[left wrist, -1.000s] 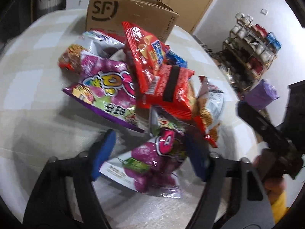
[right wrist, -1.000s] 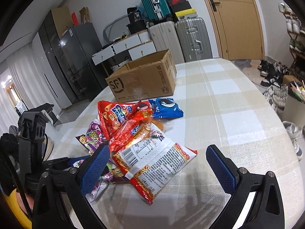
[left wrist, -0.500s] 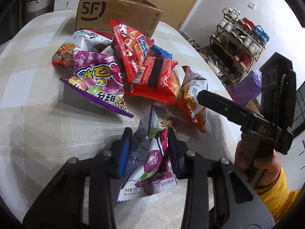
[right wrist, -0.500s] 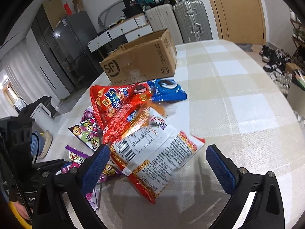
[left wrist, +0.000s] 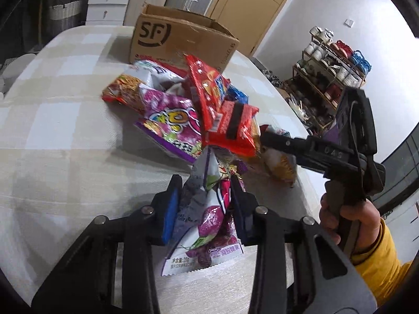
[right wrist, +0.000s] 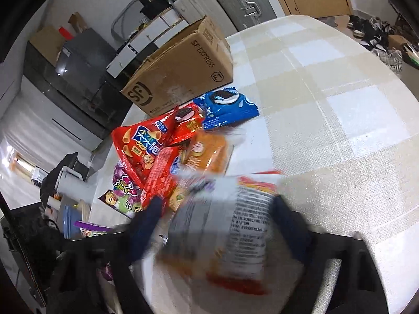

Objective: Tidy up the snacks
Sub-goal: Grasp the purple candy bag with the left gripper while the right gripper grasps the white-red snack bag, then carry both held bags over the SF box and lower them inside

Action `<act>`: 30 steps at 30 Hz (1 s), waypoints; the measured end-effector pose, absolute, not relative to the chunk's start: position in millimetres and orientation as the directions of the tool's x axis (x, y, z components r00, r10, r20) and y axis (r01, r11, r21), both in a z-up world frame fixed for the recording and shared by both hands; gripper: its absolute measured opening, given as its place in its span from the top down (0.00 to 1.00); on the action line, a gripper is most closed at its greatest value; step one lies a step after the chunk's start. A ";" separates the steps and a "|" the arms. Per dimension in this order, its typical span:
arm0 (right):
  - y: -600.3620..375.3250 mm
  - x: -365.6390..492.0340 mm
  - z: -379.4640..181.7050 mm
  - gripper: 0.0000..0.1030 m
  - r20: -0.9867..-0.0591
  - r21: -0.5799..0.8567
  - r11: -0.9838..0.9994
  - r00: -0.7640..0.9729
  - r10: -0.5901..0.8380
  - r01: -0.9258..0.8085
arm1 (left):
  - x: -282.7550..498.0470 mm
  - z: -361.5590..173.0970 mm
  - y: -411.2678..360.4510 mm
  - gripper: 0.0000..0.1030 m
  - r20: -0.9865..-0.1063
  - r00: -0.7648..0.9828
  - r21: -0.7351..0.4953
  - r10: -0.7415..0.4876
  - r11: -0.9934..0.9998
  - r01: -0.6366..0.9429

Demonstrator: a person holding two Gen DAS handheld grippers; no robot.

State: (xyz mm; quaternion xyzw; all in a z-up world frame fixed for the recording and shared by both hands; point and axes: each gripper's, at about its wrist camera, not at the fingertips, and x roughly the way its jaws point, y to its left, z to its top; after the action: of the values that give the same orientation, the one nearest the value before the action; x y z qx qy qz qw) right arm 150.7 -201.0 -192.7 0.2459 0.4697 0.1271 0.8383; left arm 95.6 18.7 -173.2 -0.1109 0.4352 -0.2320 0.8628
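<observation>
Item one: my left tongs (left wrist: 203,204) are clenched on a purple grape-candy packet (left wrist: 209,225), which hangs crumpled between the blue pads (left wrist: 170,209), its printed end over the checked worktop (left wrist: 65,157).

Item two: my right tongs (right wrist: 217,225) are closing around a white-backed snack bag (right wrist: 230,230); the bag sits between the fingers, but motion blur keeps me from seeing whether the pads press on it yet.

Item three: the snack pile (left wrist: 199,110) lies mid-worktop, just in front of the open cardboard box (left wrist: 180,41).

Item four, open room: bare cloth to the left of the pile in the left view, and a wide bare stretch to the right of the blue cookie pack (right wrist: 225,107) out to the worktop's rounded edge.

Item five, obscured: the pile's lower packets overlap, and their labels are cut off. My hand (left wrist: 353,217) and yellow sleeve (left wrist: 379,261) crowd the right margin.
</observation>
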 end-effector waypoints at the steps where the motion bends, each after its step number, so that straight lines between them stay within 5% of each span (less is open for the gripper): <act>1: -202.2 150.3 -193.5 0.35 -0.721 0.539 0.842 0.529 0.448 0.021 | 94.3 -171.5 19.9 0.68 -0.698 0.521 -0.388 -0.491 0.871 0.301; 15: -206.9 121.7 -177.8 0.43 -0.688 0.517 0.856 0.599 0.409 0.010 | 66.7 -135.8 31.5 0.68 -0.678 0.629 -0.259 -0.382 0.924 0.282; 30: -204.1 99.4 -70.8 0.43 -0.481 0.545 0.815 0.723 0.497 -0.198 | 44.8 -48.5 47.9 0.68 -0.594 0.725 -0.201 -0.350 0.936 0.287</act>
State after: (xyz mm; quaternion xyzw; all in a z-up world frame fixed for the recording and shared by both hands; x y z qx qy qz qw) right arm 99.4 -204.1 -70.8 0.2347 0.3182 0.1934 0.8979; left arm 44.8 47.9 -48.5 -0.0477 0.3289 -0.1717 0.9274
